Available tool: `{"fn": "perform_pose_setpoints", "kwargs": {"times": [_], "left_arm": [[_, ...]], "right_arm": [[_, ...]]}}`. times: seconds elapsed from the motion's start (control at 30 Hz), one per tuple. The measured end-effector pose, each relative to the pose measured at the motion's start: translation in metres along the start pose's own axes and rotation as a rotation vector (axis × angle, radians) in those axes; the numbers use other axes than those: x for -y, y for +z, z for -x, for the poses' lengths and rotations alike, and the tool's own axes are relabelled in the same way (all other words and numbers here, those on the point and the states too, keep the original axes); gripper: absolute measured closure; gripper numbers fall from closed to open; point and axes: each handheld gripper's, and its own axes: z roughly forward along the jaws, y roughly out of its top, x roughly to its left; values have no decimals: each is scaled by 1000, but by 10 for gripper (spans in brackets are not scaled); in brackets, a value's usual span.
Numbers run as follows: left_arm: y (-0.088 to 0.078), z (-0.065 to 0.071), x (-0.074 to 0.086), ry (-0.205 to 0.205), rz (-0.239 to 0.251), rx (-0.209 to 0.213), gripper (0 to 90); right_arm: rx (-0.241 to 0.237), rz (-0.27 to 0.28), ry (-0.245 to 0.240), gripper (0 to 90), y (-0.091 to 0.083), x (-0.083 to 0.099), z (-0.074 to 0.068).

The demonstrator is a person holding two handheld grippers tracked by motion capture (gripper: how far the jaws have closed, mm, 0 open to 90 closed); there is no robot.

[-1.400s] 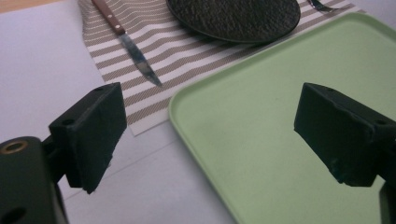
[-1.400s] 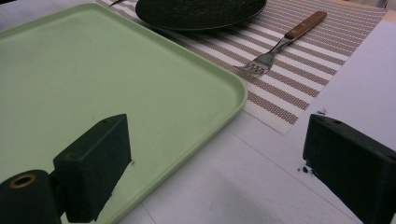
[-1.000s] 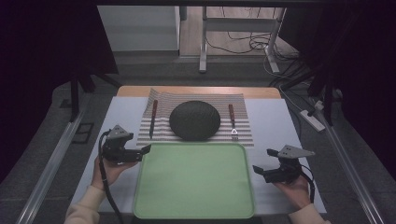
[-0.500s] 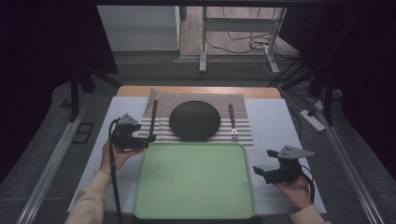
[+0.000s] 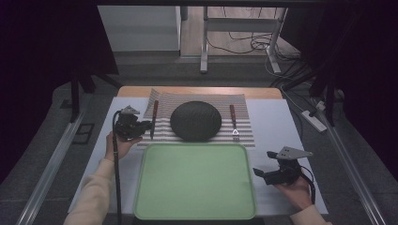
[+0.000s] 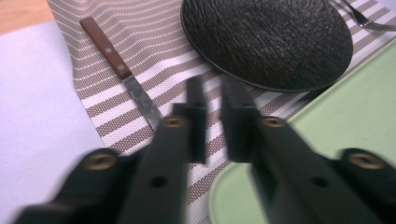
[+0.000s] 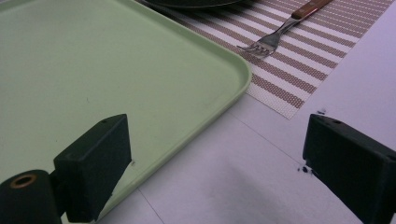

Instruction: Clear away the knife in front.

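Observation:
My left gripper (image 5: 149, 124) hovers over the left edge of the striped placemat (image 5: 162, 101), beside the blade of a wooden-handled knife (image 5: 154, 117). In the left gripper view its jaws (image 6: 213, 121) have just been closing and stand almost together, with nothing between them; the knife (image 6: 116, 60) lies just to their left. A dark round plate (image 5: 195, 120) sits in the middle of the placemat, with a fork (image 5: 233, 121) to its right. My right gripper (image 5: 263, 164) rests open near the green tray's (image 5: 195, 183) right edge, jaws (image 7: 217, 135) wide apart over white table.
The green tray (image 7: 93, 56) lies in front of the placemat (image 7: 299, 60) on a white table cover (image 5: 277, 117). The fork (image 7: 280, 32) points its tines toward the tray's corner. Metal rails run along both sides of the table, and cables lie on the floor beyond.
My left gripper has moved away from the person and to the right, from beside the tray's corner onto the placemat by the knife, and its jaws have gone from wide apart to nearly together. The right gripper stayed still.

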Motion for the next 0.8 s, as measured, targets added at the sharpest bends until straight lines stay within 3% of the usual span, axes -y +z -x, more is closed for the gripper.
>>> {"fn": "perform_pose_setpoints", "kwargs": {"times": [0.03, 0.07, 0.17, 0.33, 0.4, 0.5, 0.8], "left_arm": [[3, -2, 0, -2, -8, 7, 822], [8, -5, -2, 1, -29, 26, 888], [18, -6, -6, 16, -60, 47, 890], [36, -4, -11, 46, -97, 39, 890], [50, -5, -12, 61, -135, 40, 890], [62, -7, -10, 51, -162, 44, 889], [76, -10, -7, 50, -206, 42, 889]], "right_arm": [[0, 0, 0, 77, 0, 0, 0], [3, 0, 2, 77, 0, 0, 0], [6, -2, 3, 77, 0, 1, 0], [7, -13, 0, 77, 1, 1, 1], [10, -16, -2, 77, 1, 1, 1], [11, -17, 1, 78, 1, 1, 1], [17, -23, -1, 77, 1, 2, 1]]}}
